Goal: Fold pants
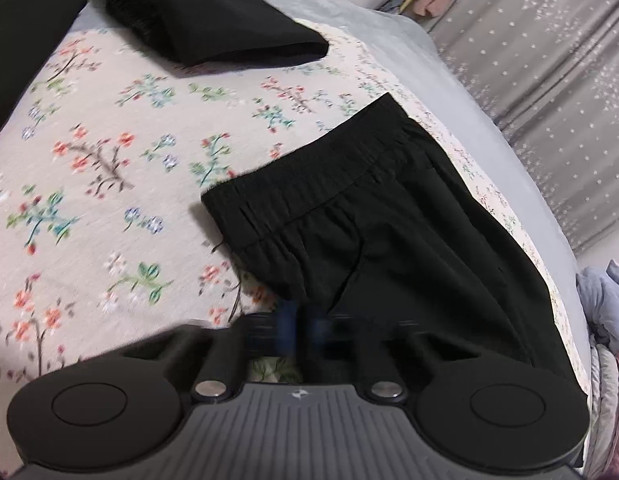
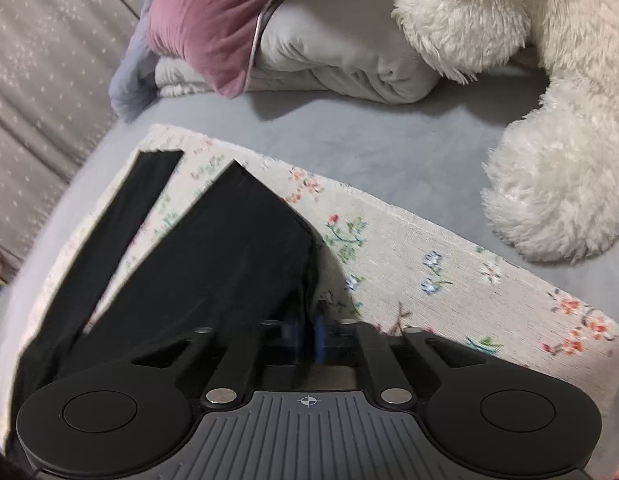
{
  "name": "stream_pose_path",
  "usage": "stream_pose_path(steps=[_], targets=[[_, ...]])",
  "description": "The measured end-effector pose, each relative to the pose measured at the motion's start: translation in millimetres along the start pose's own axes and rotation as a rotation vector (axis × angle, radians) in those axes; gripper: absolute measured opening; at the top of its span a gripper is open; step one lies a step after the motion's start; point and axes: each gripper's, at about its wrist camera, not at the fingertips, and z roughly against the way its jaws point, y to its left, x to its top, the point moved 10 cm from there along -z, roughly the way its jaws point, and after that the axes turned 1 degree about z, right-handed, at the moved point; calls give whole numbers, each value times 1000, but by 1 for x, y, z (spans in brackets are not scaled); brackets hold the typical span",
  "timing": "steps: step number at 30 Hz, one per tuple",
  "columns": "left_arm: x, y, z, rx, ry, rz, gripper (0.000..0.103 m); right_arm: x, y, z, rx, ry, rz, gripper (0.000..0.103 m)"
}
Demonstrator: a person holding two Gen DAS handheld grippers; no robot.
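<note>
Left wrist view: the left hand-held gripper (image 1: 303, 330) is closed on the edge of the black pants (image 1: 381, 240) just below the waistband, on a floral cloth (image 1: 109, 184) over the bed (image 1: 409, 40). Right wrist view: the right hand-held gripper (image 2: 309, 336) pinches the pants (image 2: 213, 256) at a leg's edge; both legs lie flat, apart. A white plush toy (image 2: 549, 160) sits nearby.
</note>
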Motion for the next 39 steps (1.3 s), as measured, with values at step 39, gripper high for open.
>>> stream_pose_path(steps=[39], targets=[[-2,85,111,112,-78,35,0,-5,-11,56,-270,-115,361,17]])
